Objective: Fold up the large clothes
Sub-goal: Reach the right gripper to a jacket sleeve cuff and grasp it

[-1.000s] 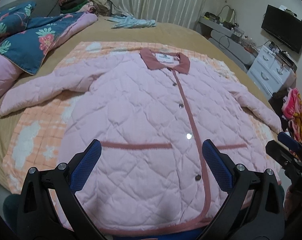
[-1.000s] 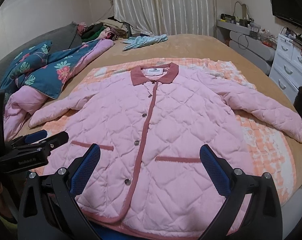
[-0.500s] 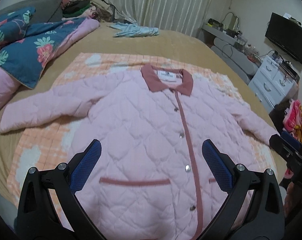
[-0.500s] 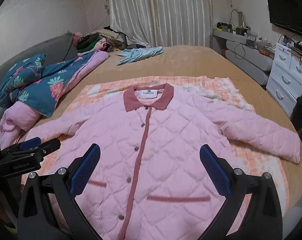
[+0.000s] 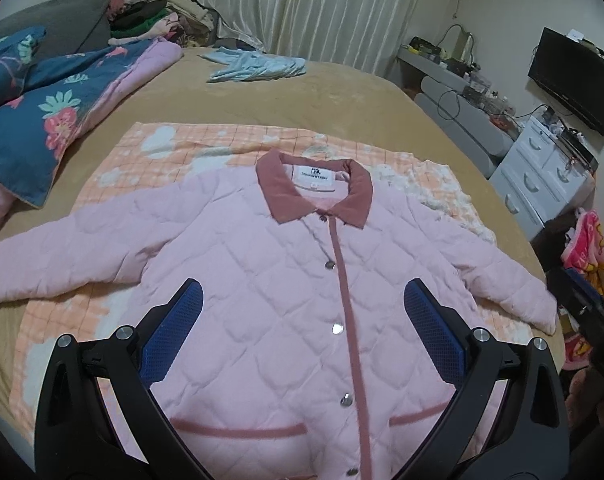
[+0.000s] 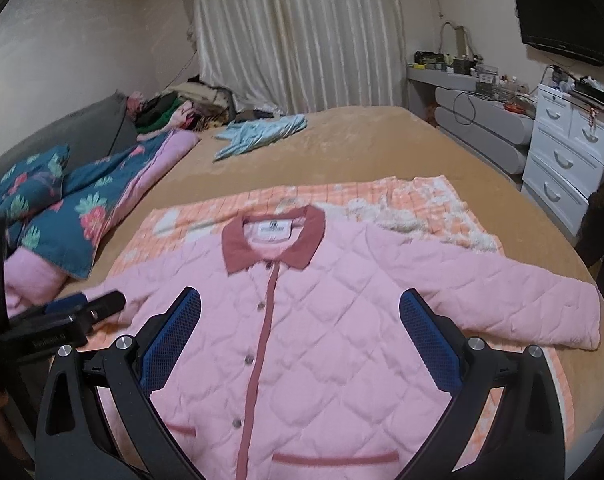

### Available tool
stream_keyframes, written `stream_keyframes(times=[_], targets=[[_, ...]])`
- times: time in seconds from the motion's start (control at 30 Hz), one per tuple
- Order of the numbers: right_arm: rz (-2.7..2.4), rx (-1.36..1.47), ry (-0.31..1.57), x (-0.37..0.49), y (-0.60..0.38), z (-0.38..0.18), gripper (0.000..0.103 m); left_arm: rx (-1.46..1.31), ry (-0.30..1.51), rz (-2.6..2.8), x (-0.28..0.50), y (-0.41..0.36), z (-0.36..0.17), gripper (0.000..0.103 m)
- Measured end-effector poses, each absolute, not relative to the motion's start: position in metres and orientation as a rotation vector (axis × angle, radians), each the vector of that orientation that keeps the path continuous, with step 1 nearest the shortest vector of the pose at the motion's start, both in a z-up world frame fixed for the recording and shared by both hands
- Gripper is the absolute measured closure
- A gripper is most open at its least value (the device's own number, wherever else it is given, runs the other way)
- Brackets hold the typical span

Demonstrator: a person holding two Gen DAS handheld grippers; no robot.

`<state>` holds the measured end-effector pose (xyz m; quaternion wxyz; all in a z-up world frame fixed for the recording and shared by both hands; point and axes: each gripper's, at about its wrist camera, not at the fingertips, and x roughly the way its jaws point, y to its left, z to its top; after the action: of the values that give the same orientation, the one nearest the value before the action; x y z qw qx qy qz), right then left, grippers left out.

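Jacket point(image 5: 286, 304), pink quilted, lies flat and buttoned on checked blanket point(image 5: 174, 148) mid-bed, sleeves spread. Left gripper point(image 5: 302, 320) and right gripper point(image 6: 300, 320) hover wide, empty.

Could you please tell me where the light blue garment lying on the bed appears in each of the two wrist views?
Left wrist view: the light blue garment lies upper centre, on the tan bedspread beyond the pink jacket.
Right wrist view: it lies left of centre, in the upper half.
Shared landmark: the jacket's dusty-rose collar, nearer the camera than the garment in both views.
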<state>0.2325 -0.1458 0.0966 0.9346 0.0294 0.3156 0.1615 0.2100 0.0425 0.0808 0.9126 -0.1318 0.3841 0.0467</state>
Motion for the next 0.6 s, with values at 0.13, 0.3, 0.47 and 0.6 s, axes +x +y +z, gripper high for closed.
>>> stream_keyframes(times=[0.13, 0.3, 0.47, 0.6], targets=[[0.286, 0.097, 0.624, 0.254, -0.161, 0.101, 0.004, -0.257, 0.786, 0.084, 0.228, 0.030, 0.080, 0.009], [0.241, 0.117, 0.627, 0.275, -0.181, 0.095, 0.004, -0.238, 0.799, 0.057, 0.252, 0.013, 0.073, 0.009], [0.172, 0.159, 0.638, 0.292, -0.211, 0.084, 0.004, -0.231, 0.815, 0.033, 0.273, -0.003, 0.063, 0.009], [0.106, 0.191, 0.653, 0.303, -0.237, 0.069, 0.004, -0.217, 0.829, 0.022, 0.286, -0.016, 0.052, 0.009]])
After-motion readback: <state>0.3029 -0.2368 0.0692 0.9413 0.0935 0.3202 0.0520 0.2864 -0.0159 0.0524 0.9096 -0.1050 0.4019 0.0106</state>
